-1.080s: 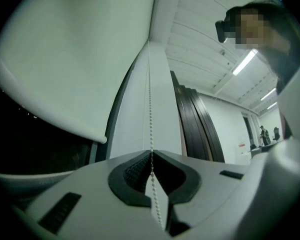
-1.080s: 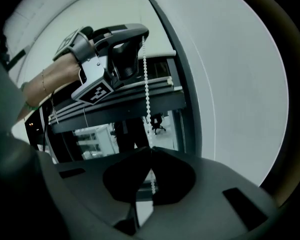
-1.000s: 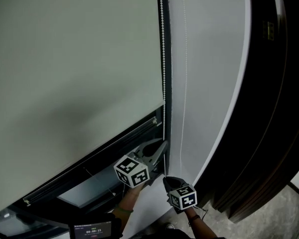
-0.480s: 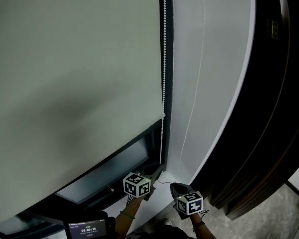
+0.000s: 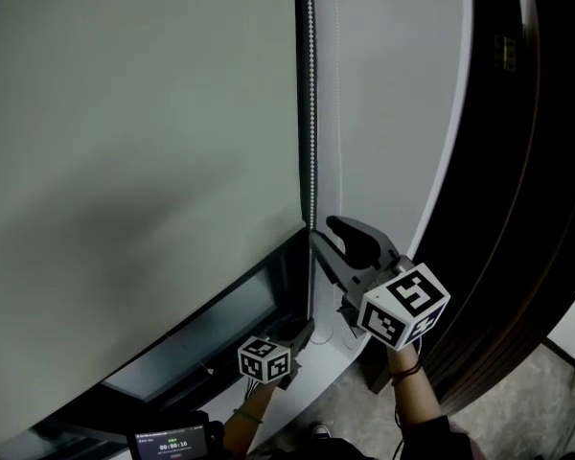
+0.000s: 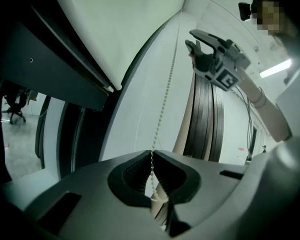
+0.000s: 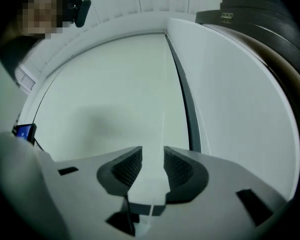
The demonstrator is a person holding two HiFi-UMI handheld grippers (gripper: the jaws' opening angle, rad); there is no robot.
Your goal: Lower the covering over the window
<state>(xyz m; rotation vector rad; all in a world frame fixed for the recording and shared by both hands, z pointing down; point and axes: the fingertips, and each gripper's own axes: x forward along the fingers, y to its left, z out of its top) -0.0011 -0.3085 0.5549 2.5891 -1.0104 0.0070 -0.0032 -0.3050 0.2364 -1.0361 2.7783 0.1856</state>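
Roller blind (image 5: 144,142) is worked nearest by the left tool (image 6: 151,154), low at 6 o'clock, wrist near level, clamped on the bead chain (image 6: 163,109) to hold it taut; the right tool (image 5: 328,236), forearm lifted at 5 o'clock, has just been opening, wide and empty, likely for a higher grasp; beyond, the blind covers all but a glass strip (image 5: 216,332) at 7 o'clock.

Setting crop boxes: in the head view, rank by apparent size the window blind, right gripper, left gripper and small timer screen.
1. window blind, by far.
2. right gripper, nearer the camera, which inflates it.
3. left gripper and timer screen: about alike; the screen is cut off at the edge.
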